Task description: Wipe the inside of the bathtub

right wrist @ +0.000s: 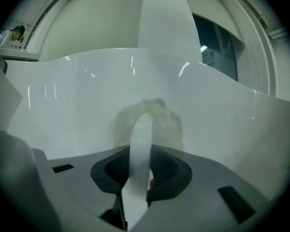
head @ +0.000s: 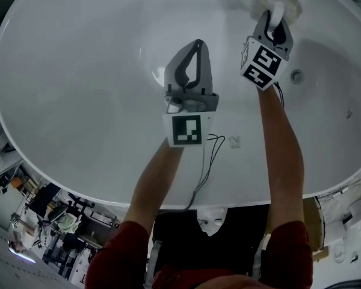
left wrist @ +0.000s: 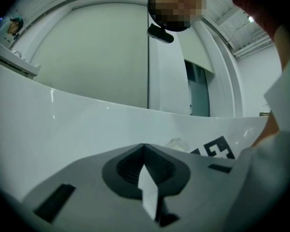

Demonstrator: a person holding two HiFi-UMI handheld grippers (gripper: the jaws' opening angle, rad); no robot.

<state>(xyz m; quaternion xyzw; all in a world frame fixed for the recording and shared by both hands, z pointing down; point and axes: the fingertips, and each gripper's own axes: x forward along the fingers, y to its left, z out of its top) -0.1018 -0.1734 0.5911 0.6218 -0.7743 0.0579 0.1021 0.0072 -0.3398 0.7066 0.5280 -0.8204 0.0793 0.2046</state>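
The white oval bathtub (head: pixel 78 71) fills the head view. My right gripper (head: pixel 274 14) reaches to the tub's far wall, shut on the white strap (right wrist: pixel 141 132) of a fluffy white wiping pad (head: pixel 271 2). In the right gripper view the pad (right wrist: pixel 162 117) lies flat against the tub wall (right wrist: pixel 222 120) just beyond the jaws (right wrist: pixel 143 151). My left gripper (head: pixel 198 43) hovers over the middle of the tub, shut with nothing in it. In the left gripper view its jaws (left wrist: pixel 144 148) face the tub wall (left wrist: pixel 63 129), and the pad (left wrist: pixel 176 143) shows small beyond them.
A round drain (head: pixel 296 75) sits in the tub floor right of the right gripper. A thin cable (head: pixel 204 164) hangs from the left gripper over the near rim. A small mark (head: pixel 233 141) lies on the near side. Room clutter (head: pixel 54 215) stands outside at lower left.
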